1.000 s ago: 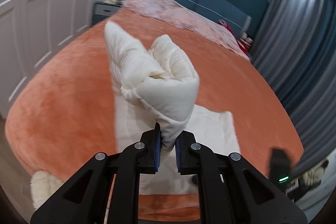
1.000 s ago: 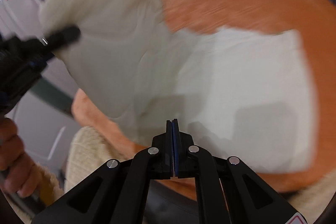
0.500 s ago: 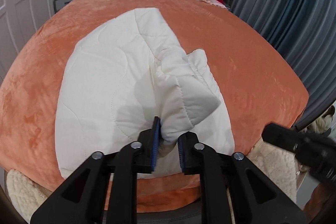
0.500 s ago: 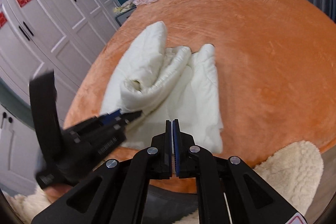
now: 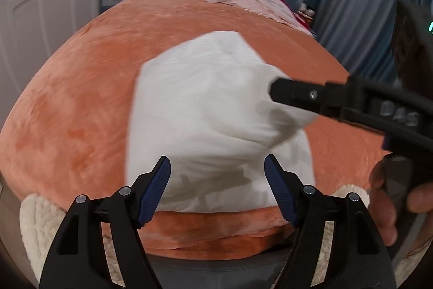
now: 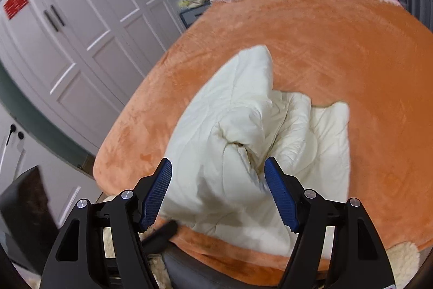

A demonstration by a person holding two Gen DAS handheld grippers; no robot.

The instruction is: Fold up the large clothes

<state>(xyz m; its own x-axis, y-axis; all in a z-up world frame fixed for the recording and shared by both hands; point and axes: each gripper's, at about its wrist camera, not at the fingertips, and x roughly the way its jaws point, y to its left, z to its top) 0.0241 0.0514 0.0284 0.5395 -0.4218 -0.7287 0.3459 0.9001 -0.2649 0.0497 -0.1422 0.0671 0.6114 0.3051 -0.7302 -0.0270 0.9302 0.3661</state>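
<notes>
Both tongs [image 5: 217, 190] [image 6: 218, 192] just opened, wide, above cream quilt [image 6: 243, 153].

Left claw [image 5: 217, 190] jaws just opened, wide apart, nothing pinched; cream quilted garment [image 5: 216, 121] bunched on orange bed [image 5: 81, 113] beyond pads. Right claw [image 5: 273, 91] enters from right edge, tip over garment's right side, hand [image 5: 389, 205] on handle. Image blurred.

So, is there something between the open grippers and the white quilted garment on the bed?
Nothing visible. The left gripper and right gripper have just opened, and the white quilted garment lies directly ahead on the orange blanket.
</notes>
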